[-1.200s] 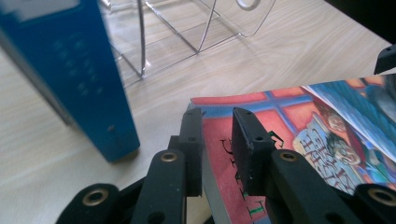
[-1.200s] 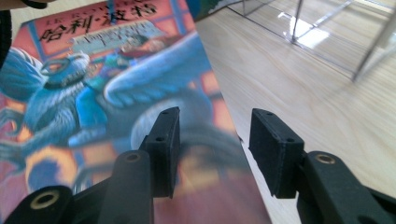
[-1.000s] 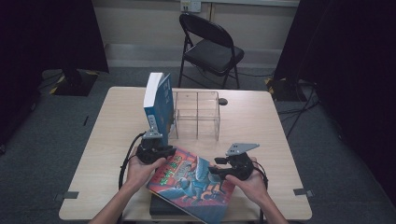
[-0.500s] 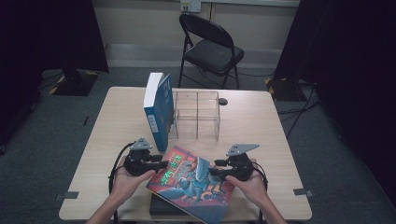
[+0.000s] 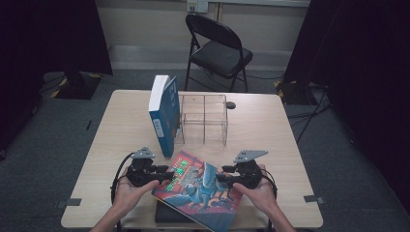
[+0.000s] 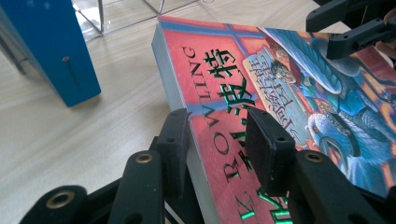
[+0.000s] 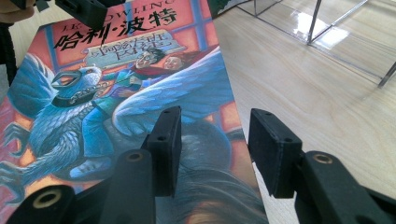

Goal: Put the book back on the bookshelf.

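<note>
1. Left gripper [image 5: 167, 174]: held low at the near left of the surface [image 5: 121, 125], pointing right. Jaws parted, straddling the spine edge of the illustrated book [image 5: 200, 186], not clamped.
2. Right gripper [image 5: 222, 178]: held at the near right, pointing left. Jaws parted, one over the cover, one past the book's edge above bare wood; released.
3. Illustrated book: lies flat at the near edge of the surface, between both grippers, slightly skewed. Cover lettering reads "ROWLING", partly cut off, plus the Chinese title "哈利·波特".
4. Blue book [image 5: 164, 116]: stands upright just beside the clear rack [image 5: 205, 118].
</note>
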### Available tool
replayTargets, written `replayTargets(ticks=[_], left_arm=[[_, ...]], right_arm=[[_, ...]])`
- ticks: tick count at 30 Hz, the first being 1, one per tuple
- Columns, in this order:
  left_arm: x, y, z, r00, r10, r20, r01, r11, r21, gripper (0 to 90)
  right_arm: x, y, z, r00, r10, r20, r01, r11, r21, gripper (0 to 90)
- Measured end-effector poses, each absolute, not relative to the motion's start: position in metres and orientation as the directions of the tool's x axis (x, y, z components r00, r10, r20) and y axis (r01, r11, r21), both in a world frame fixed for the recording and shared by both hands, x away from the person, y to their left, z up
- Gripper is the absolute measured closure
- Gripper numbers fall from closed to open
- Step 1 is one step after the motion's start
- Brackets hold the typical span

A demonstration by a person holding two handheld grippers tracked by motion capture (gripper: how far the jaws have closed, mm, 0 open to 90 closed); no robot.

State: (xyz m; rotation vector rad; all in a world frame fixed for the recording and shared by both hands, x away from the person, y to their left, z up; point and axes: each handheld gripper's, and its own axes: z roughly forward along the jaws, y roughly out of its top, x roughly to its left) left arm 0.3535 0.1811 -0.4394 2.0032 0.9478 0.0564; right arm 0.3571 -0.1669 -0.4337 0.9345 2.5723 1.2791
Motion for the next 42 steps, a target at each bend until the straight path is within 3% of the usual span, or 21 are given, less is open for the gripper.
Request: replayTargets(ticks=[27, 33, 42], left_arm=[[0.383, 0.146, -0.442, 0.738, 0.638, -0.22, 0.522, -0.333, 0.785, 66.9], [0.385, 0.147, -0.442, 0.733, 0.63, -0.255, 0.54, -0.312, 0.782, 66.7], [0.358, 0.172, -0.427, 0.744, 0.618, -0.253, 0.535, -0.325, 0.78, 53.0]], right_arm=[[0.336, -0.18, -0.433, -0.775, 0.621, 0.122, 0.475, 0.444, 0.76, 57.0], [0.336, -0.18, -0.43, -0.779, 0.615, 0.124, 0.482, 0.46, 0.746, 56.7], [0.346, -0.176, -0.43, -0.783, 0.598, 0.172, 0.506, 0.452, 0.734, 49.9]])
